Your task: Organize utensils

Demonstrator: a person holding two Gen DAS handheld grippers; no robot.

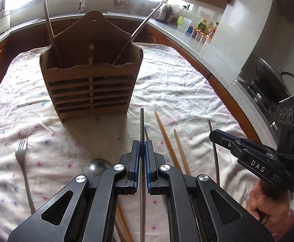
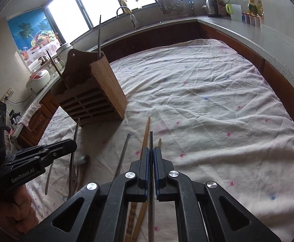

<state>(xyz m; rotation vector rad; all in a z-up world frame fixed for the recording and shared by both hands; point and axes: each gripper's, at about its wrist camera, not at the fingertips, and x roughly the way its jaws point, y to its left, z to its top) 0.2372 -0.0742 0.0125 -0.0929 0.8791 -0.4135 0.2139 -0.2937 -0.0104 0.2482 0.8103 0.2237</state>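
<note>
A wooden utensil holder [image 1: 90, 80] stands on the cloth-covered table, with a wooden stick and a metal chopstick leaning in it; it also shows in the right wrist view [image 2: 98, 98]. My left gripper [image 1: 143, 144] is shut on a metal chopstick [image 1: 142, 125] that points toward the holder. My right gripper [image 2: 151, 150] is shut on another metal chopstick [image 2: 151, 139]; it shows at the right of the left wrist view [image 1: 212, 135]. Two wooden chopsticks [image 1: 167, 141], a fork [image 1: 22, 161] and a spoon [image 1: 98, 166] lie on the cloth.
The floral tablecloth [image 2: 207, 111] covers the table. A kitchen counter [image 1: 197, 46] with a kettle [image 1: 165, 12], bottles and a sink runs behind and to the right. A stove with a pan [image 1: 268, 80] is at the right. A loose metal chopstick [image 2: 122, 157] lies between the grippers.
</note>
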